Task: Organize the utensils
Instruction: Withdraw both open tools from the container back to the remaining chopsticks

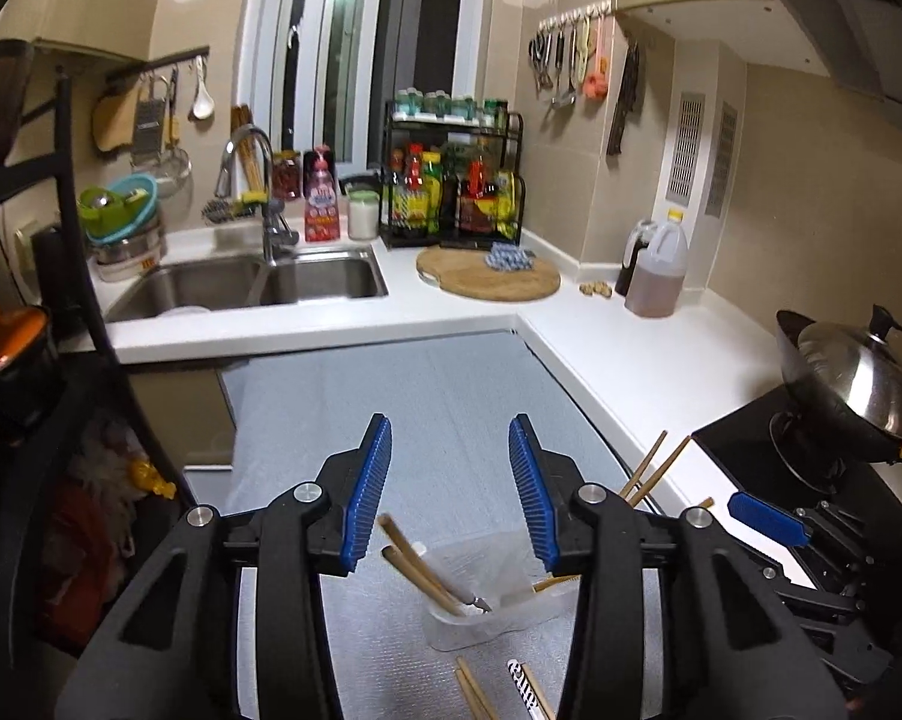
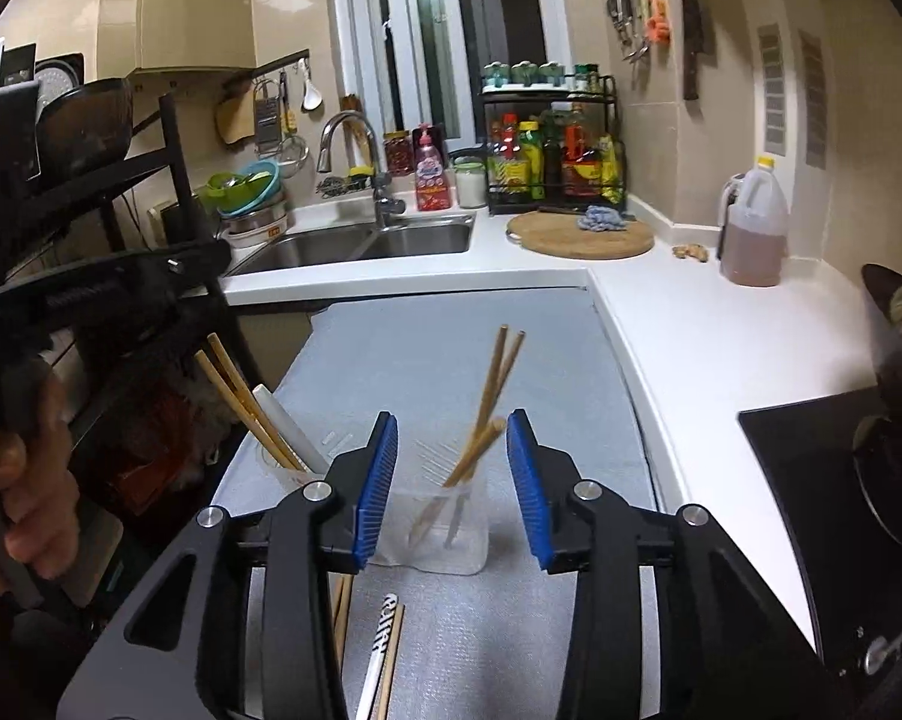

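Both sets of tongs are seen parted and empty-handed over the grey-matted tabletop (image 2: 451, 360), so a drop-off looks just completed and the next pick-up is judged to be in hand. The right tongs (image 2: 452, 456) hang open directly above a clear plastic cup (image 2: 432, 528), nothing pressed between the blue pads (image 2: 378, 480); a bundle of wooden chopsticks (image 2: 487, 408) stands in that cup, leaning up and away between the two pads without being touched by either. The left tongs (image 1: 449, 480) are likewise held open, with a second clear cup (image 1: 481, 600) sitting low between and beneath them, two chopsticks (image 1: 420, 570) slanting out of it toward the left pad; in the right wrist view that same cup (image 2: 282, 468) is made out at the left, with a white-handled utensil (image 2: 288, 426) standing beside its sticks. Loose pieces are still left flat on the mat close to the cameras: a pair of wooden sticks (image 2: 342, 612) and a white-and-black patterned stick (image 2: 378, 648), lying just below and behind the right tongs' cup. What is called for next, by this reading, is a drop of one pair of tongs toward those loose sticks, the pads lined up across a shaft and closed gently, care being taken that the light cups are not knocked over.
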